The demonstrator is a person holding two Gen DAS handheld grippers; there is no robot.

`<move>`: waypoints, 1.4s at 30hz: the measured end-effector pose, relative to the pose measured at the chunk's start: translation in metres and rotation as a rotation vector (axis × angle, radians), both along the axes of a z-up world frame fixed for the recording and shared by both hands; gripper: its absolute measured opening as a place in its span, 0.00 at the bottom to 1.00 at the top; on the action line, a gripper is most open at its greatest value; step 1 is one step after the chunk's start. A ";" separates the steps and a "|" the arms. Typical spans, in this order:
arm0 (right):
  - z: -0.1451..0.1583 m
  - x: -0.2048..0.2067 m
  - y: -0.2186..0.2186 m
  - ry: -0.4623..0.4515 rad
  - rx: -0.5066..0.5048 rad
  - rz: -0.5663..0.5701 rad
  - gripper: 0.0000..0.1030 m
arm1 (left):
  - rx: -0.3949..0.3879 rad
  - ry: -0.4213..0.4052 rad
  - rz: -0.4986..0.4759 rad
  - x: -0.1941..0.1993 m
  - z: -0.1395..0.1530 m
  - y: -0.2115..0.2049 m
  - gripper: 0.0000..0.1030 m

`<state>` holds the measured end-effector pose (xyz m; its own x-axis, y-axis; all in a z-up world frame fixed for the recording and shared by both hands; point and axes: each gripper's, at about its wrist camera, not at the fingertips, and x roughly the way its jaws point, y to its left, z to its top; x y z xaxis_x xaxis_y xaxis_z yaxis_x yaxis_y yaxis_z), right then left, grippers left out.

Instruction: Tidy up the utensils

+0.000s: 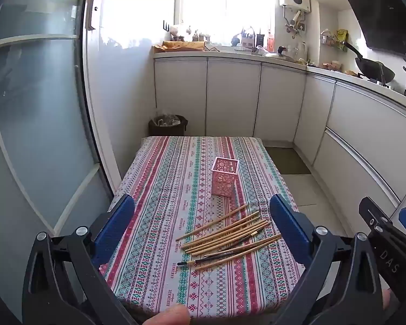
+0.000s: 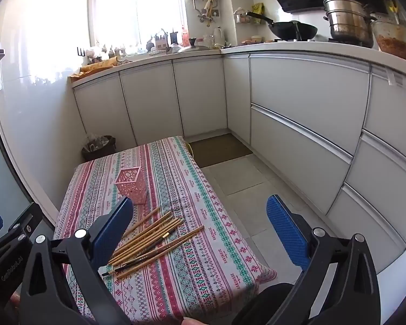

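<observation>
A pile of wooden chopsticks (image 1: pixel 227 237) with a few dark-tipped brushes (image 1: pixel 216 257) lies on the patterned tablecloth (image 1: pixel 154 216). A pink perforated square holder (image 1: pixel 225 176) stands upright just beyond the pile, empty as far as I see. My left gripper (image 1: pixel 203 211) is open and empty, held above the near part of the table. My right gripper (image 2: pixel 200 211) is open and empty, to the right of the pile (image 2: pixel 151 239). The holder (image 2: pixel 132 185) also shows in the right wrist view. The right gripper's body (image 1: pixel 387 233) shows at the left view's right edge.
The small table (image 2: pixel 216 243) stands in a narrow kitchen. White cabinets (image 2: pixel 297 108) run along the back and right. A dark waste bin (image 1: pixel 168 126) sits beyond the table's far left corner. A glass door (image 1: pixel 40 108) is on the left. A floor mat (image 2: pixel 219 149) lies beyond the table.
</observation>
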<state>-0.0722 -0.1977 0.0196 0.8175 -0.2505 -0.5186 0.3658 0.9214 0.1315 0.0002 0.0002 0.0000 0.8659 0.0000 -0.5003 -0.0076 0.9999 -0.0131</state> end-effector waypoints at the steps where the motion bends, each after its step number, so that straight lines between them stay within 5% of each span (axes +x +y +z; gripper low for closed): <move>1: 0.001 -0.002 0.001 -0.003 -0.005 0.002 0.93 | -0.001 0.000 0.001 0.000 0.000 0.000 0.93; 42: -0.004 -0.016 -0.018 0.005 0.007 -0.027 0.93 | -0.009 0.005 -0.049 -0.006 -0.001 -0.024 0.93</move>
<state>-0.0886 -0.2157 0.0159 0.8082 -0.2683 -0.5243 0.3907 0.9104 0.1363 -0.0061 -0.0243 -0.0007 0.8620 -0.0462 -0.5048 0.0409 0.9989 -0.0218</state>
